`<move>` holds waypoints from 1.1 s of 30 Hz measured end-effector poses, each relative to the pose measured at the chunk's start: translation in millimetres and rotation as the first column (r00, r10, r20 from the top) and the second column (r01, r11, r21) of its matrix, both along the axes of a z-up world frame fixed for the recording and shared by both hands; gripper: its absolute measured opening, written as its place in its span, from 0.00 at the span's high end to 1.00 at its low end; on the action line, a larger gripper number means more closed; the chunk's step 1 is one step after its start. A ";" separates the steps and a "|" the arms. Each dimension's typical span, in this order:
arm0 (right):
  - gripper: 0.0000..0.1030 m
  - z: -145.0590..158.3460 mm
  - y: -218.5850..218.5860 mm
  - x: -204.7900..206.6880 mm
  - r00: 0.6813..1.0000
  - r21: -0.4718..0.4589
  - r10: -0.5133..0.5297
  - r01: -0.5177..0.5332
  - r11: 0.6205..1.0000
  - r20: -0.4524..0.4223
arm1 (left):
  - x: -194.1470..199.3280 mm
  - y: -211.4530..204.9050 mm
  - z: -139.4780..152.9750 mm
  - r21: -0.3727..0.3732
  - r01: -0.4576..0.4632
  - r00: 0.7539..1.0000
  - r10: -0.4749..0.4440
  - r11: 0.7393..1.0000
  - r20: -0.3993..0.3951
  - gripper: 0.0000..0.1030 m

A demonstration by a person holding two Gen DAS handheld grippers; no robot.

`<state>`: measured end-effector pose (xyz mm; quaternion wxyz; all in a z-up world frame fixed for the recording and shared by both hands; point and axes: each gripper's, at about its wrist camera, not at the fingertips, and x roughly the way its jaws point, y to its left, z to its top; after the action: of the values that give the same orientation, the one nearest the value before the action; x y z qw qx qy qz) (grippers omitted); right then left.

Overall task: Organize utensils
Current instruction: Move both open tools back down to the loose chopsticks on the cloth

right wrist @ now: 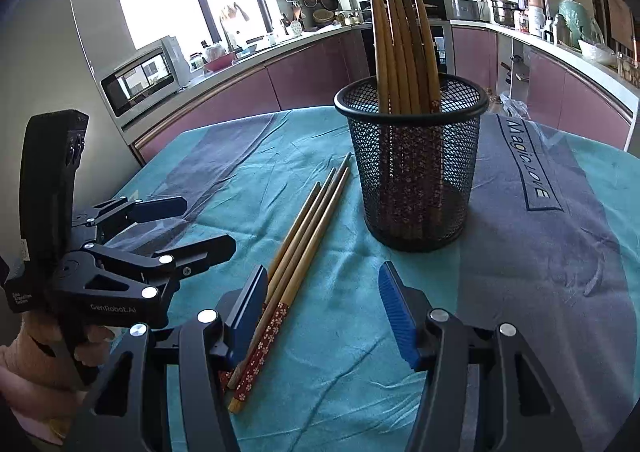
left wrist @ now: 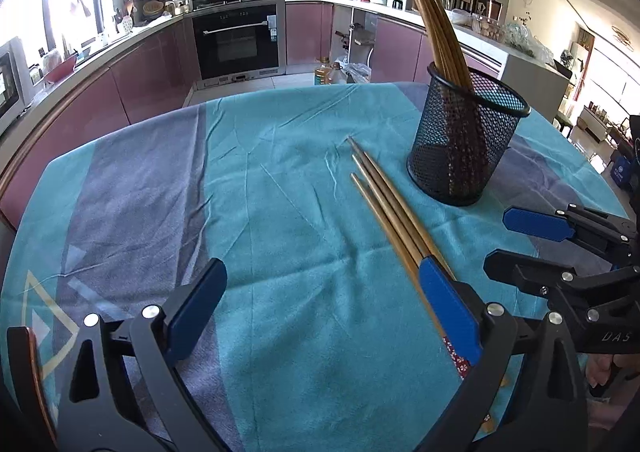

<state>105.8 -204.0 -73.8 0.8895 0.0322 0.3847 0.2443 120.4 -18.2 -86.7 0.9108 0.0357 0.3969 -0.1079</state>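
Teal tablecloth (right wrist: 340,352) reads "Magic LOVE"; left gripper (right wrist: 192,223), marked "GenRobot.AI", and right gripper (right wrist: 324,312) show empty, parted jaws.

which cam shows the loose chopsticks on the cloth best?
Right wrist: the loose chopsticks show tip to patterned handle end beside the mesh cup. Left wrist shows only their tips and shafts; its own finger hides the handles.

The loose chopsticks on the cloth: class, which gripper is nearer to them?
Right. The right gripper straddles the loose chopsticks' patterned ends, jaws open. The left gripper sits beside them, one finger over them.
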 end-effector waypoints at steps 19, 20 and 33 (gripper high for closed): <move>0.46 -6.2 -11.3 -1.5 1.000 0.003 -0.015 0.015 1.000 -0.010 | 7.9 -28.9 -15.1 0.041 0.048 0.997 -0.045 0.998 -0.067 0.15; 0.46 -6.4 -11.6 -1.3 1.000 0.004 -0.015 0.015 1.000 -0.012 | 8.0 -29.0 -15.2 0.039 0.047 0.997 -0.045 0.998 -0.067 0.15; 0.46 -7.2 -13.3 0.0 1.000 0.011 -0.010 0.010 1.000 -0.026 | 10.7 -27.0 -19.1 0.002 0.052 0.995 -0.051 0.999 -0.087 0.22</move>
<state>105.8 -217.3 -81.0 0.8855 0.0422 0.3948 0.2414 131.1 -45.3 -105.9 0.8895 0.0430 0.4353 -0.1320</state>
